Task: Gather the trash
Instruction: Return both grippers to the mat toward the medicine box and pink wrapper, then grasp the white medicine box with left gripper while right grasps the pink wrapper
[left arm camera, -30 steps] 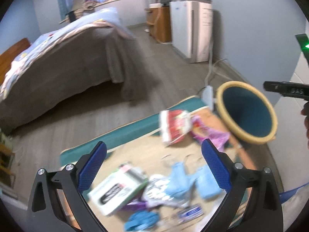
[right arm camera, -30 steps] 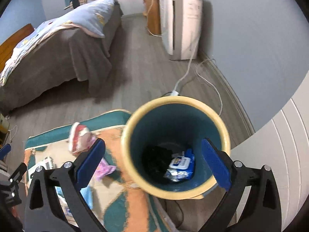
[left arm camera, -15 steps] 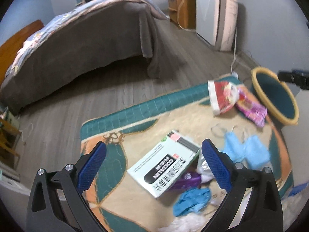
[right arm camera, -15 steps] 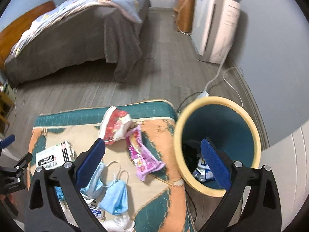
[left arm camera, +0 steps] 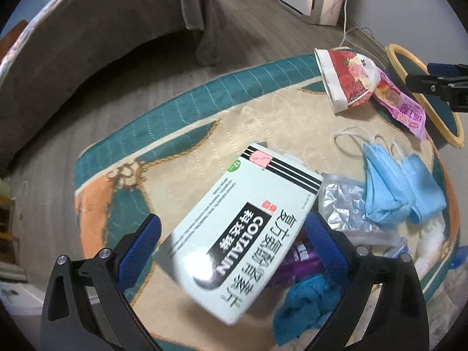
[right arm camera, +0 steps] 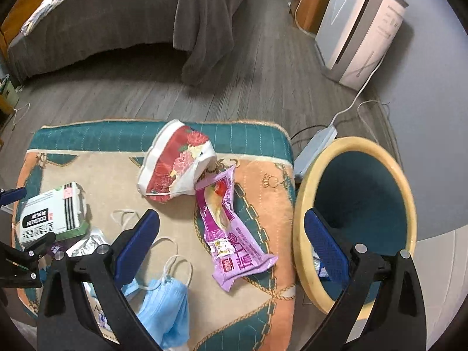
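Trash lies scattered on a patterned rug (left arm camera: 181,152). My left gripper (left arm camera: 231,218) is open, and a white medicine box (left arm camera: 242,234) lies between its fingers. Beside the box are crumpled foil (left arm camera: 342,204), blue face masks (left arm camera: 392,187), a teal rag (left arm camera: 307,301) and a purple packet (left arm camera: 298,260). My right gripper (right arm camera: 231,213) hangs open above a purple snack wrapper (right arm camera: 231,242), near a red floral paper cup (right arm camera: 175,166). The yellow-rimmed teal bin (right arm camera: 301,199) stands just right of the rug, with some trash low inside.
A bed with a grey cover (right arm camera: 117,23) stands behind the rug. A white appliance (right arm camera: 359,32) and its cable (right arm camera: 351,105) run along the right wall. A power strip (right arm camera: 316,143) lies behind the bin. Wooden floor lies between rug and bed.
My left gripper has dropped toward the white box, which now sits between its fingers. My right gripper has swung left from over the bin to over the purple wrapper.
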`<control>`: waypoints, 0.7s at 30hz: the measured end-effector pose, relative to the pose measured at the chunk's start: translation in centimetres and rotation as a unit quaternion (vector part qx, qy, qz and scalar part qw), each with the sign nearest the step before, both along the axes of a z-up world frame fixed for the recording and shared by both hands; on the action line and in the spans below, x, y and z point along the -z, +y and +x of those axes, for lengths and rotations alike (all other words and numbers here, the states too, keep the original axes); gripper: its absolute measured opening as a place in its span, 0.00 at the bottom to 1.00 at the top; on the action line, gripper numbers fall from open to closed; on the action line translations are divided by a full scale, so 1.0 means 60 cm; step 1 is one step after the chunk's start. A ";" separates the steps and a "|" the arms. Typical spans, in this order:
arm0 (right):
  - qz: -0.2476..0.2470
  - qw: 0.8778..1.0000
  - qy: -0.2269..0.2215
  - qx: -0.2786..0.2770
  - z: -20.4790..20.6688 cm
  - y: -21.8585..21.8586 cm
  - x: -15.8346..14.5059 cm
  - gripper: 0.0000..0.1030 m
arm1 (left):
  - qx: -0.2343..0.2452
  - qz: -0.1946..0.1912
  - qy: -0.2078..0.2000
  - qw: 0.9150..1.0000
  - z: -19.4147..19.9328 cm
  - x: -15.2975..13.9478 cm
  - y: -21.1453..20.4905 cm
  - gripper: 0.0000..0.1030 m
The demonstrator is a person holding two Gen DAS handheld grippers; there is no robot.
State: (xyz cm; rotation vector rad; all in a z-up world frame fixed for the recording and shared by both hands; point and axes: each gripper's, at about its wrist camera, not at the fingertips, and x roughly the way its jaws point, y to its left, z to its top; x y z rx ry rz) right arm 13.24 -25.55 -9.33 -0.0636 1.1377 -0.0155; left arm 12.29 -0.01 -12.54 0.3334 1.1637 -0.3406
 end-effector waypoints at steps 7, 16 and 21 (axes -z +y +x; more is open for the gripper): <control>-0.004 0.999 0.033 -0.027 0.029 0.012 0.041 0.94 | 0.017 -0.009 0.020 1.000 0.021 0.019 -0.012 0.95; 0.018 0.996 0.081 -0.036 0.047 0.013 0.079 0.80 | 0.028 -0.001 0.052 0.998 0.039 0.047 -0.020 0.92; 0.026 0.993 0.107 -0.030 0.041 0.004 0.092 0.53 | 0.032 0.015 0.049 0.998 0.040 0.045 -0.026 0.70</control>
